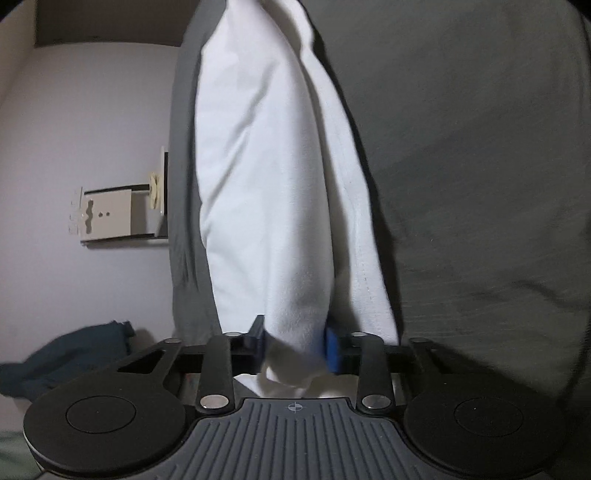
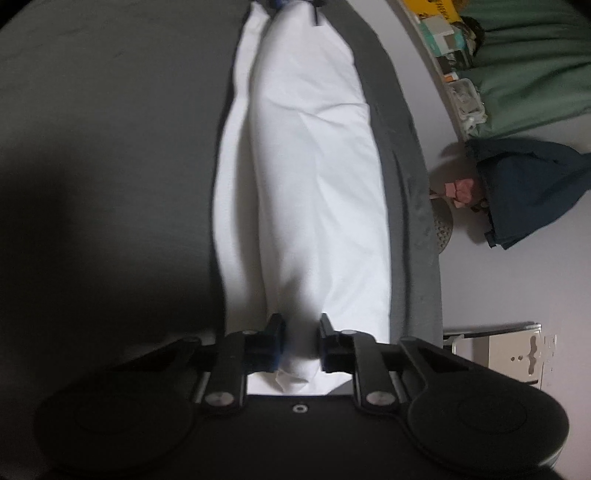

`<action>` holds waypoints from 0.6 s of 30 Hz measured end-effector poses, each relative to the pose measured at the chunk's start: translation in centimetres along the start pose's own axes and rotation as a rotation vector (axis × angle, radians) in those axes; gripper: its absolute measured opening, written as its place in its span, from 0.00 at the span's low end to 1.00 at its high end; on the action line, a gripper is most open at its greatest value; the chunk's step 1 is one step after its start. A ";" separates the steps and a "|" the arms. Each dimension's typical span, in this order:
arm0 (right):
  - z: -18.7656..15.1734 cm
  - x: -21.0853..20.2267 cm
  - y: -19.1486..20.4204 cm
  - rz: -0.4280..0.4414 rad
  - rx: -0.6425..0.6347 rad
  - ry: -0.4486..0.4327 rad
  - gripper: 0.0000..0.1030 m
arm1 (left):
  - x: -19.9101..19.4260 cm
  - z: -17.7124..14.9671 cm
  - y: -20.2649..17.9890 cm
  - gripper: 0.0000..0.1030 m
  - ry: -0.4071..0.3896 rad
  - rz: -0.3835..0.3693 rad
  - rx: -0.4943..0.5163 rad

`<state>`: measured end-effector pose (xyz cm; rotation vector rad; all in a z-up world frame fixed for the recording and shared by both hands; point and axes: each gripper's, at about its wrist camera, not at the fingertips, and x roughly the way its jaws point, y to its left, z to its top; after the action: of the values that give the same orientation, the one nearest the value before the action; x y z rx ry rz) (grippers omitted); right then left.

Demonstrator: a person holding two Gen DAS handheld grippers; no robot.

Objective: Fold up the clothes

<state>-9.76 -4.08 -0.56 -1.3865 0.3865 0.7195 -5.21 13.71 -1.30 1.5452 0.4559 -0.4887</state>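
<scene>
A white garment (image 1: pixel 266 166) is stretched in a long, loosely folded band between my two grippers, above a dark grey sheet (image 1: pixel 461 147). My left gripper (image 1: pixel 295 343) is shut on one bunched end of it, with the cloth squeezed between the black and blue pads. In the right wrist view the same white garment (image 2: pixel 306 184) runs away from my right gripper (image 2: pixel 301 343), which is shut on the other bunched end. At the top of that view the far end meets the left gripper's fingertips (image 2: pixel 280 3). A hem with stitching shows along the garment's right edge in the left wrist view.
A dark blue garment (image 2: pixel 528 192) lies crumpled on the pale surface (image 1: pixel 74 129) beside the grey sheet. Green cloth (image 2: pixel 535 74), several boxes and packets (image 2: pixel 443 26), a small pink object (image 2: pixel 461 192) and a white box (image 2: pixel 513 354) stand around that side.
</scene>
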 end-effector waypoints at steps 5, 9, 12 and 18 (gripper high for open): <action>-0.7 -1.1 -0.7 0.000 -0.044 -0.026 0.13 | -1.8 -0.3 0.3 0.25 -0.028 -0.001 -0.016; -0.9 -0.8 0.3 0.025 -0.082 -0.009 0.13 | -1.4 -0.3 -0.9 0.25 -0.023 -0.041 -0.003; -0.8 0.2 1.2 0.058 -0.087 0.012 0.13 | -0.7 0.1 -2.2 0.27 0.012 -0.006 0.030; -1.2 -0.3 -0.2 0.140 0.026 0.008 0.34 | -2.0 -0.5 -0.1 0.72 0.023 0.019 -0.197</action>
<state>-9.65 -5.33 -0.48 -1.3479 0.5007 0.8208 -6.91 14.21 -0.24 1.3650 0.4921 -0.3992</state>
